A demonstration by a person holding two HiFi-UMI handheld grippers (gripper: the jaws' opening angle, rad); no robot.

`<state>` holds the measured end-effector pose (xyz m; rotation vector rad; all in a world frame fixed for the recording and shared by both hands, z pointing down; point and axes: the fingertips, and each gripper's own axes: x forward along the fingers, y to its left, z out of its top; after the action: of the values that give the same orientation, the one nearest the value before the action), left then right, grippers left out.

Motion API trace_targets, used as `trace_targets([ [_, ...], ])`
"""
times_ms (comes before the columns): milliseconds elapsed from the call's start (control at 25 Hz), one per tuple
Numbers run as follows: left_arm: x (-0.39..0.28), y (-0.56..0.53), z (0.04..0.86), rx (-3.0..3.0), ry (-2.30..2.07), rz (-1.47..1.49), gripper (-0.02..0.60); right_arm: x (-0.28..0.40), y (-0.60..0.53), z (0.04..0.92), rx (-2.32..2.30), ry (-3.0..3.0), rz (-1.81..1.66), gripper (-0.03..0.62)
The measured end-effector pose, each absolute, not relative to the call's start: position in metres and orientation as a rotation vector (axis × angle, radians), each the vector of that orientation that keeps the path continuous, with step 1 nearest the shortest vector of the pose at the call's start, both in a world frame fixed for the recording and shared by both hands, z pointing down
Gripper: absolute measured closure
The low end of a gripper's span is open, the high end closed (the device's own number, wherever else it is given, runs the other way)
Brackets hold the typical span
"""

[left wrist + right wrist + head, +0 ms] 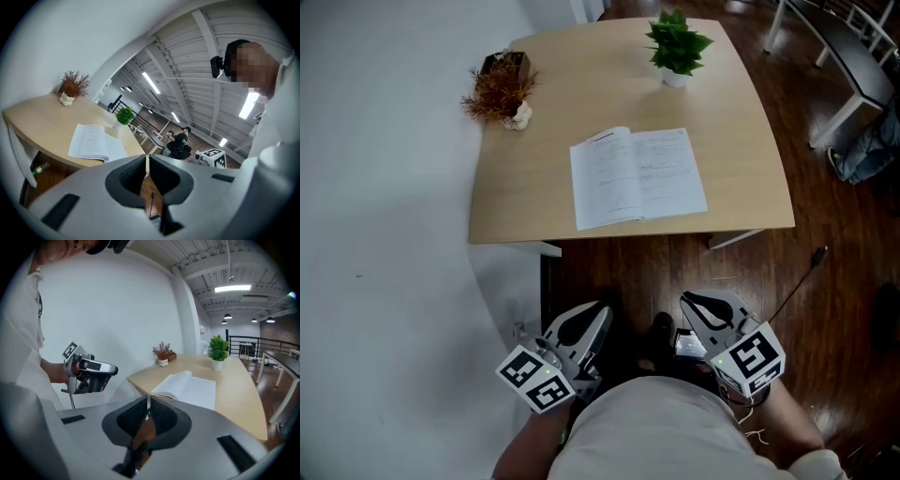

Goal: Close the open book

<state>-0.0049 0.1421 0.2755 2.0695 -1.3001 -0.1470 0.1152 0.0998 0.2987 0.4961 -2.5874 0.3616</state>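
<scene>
I'm holding the left claw (587,319) and the right claw (701,305) pinched together and empty, low near my body and well short of the tabletop (741,159), since the open book (637,176) lying flat there isn't yet within reach.

Light wood desk (741,141) carried open book (637,176) approx. mid-desk, green potted plant (677,47) nr far edge, dried reddish plant (499,94) at far-left corner.

Tan table (750,178) stood beside white wall (384,187). Green plant (677,45) sat near its far edge, dried reddish plant (499,92) at far-left corner. Dark wood floor (825,309) lay beneath.
</scene>
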Motion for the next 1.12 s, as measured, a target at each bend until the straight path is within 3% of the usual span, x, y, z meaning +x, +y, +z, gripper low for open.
trace_targets([
  [720,-0.093,0.054,0.304,2.144,-1.089,-0.075,0.583,0.016,0.037,0.312,0.589,-2.469,0.236,0.591],
  [1120,-0.110,0.035,0.359,2.023,-1.202,-0.034,0.583,-0.018,-0.001,0.361,0.317,-2.395,-0.096,0.586],
])
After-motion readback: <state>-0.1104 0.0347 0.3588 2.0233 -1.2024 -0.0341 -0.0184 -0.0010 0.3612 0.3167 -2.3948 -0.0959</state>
